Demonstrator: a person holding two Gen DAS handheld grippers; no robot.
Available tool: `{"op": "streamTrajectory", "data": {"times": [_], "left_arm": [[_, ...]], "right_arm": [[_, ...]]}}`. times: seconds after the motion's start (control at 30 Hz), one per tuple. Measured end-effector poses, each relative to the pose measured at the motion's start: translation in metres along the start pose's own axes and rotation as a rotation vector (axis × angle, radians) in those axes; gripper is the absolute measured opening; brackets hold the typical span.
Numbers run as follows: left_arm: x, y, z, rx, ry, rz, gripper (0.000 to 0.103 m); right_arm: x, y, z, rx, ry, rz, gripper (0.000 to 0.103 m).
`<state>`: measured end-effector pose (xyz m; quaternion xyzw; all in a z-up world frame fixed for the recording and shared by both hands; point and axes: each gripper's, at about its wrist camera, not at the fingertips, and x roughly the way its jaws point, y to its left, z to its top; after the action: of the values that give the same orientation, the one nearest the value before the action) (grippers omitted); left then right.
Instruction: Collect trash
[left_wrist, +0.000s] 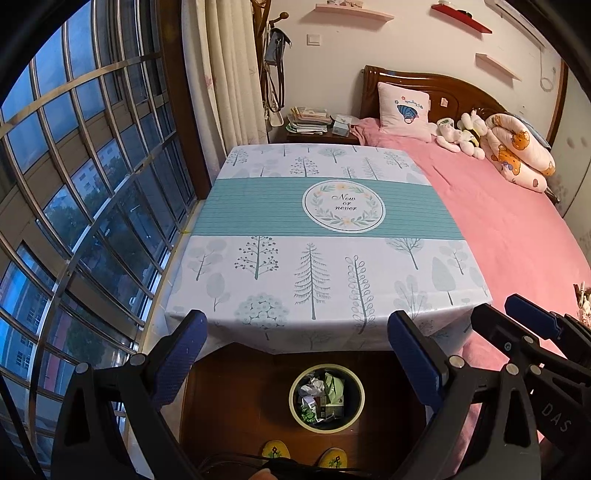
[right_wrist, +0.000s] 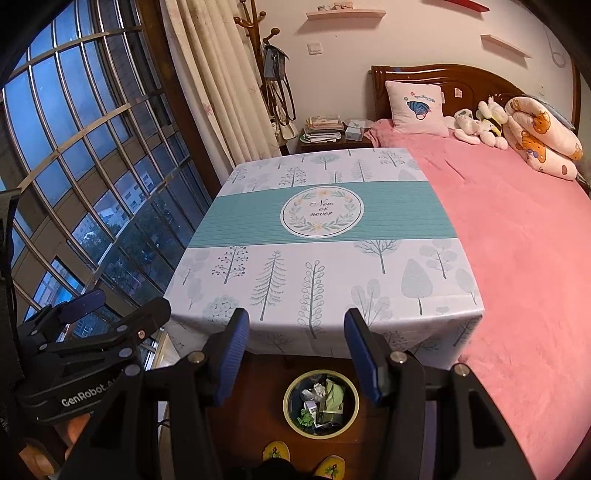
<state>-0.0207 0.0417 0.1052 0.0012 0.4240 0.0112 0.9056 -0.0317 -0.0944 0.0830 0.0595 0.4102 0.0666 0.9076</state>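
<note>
The trash bin (left_wrist: 326, 398) sits on the dark wooden floor (left_wrist: 240, 398) just below my grippers, in front of the table's near edge, and it holds crumpled wrappers and paper (left_wrist: 320, 397). My left gripper (left_wrist: 295, 345) hangs over it with jaws spread wide and nothing between them; my right gripper (right_wrist: 295, 350) is beside it, partly spread and also empty. My yellow slippers (right_wrist: 303, 459) show at the bottom. The tablecloth (right_wrist: 317, 266) with printed trees covers the table, the pink bed (right_wrist: 517, 240) alongside.
</note>
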Motion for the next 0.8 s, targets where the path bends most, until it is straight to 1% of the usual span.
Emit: {"op": "streamTrajectory", "data": {"times": [0.23, 0.8], "left_arm": [[0.0002, 0.0032, -0.0015, 0.003, 0.007, 0.009, 0.097], [0.0008, 0.0035, -0.0021, 0.018, 0.001, 0.002, 0.097]], "right_arm": [[0.0007, 0.0024, -0.002, -0.005, 0.004, 0.003, 0.054], [0.0019, 0.0018, -0.0051, -0.001, 0.014, 0.003, 0.054]]}}
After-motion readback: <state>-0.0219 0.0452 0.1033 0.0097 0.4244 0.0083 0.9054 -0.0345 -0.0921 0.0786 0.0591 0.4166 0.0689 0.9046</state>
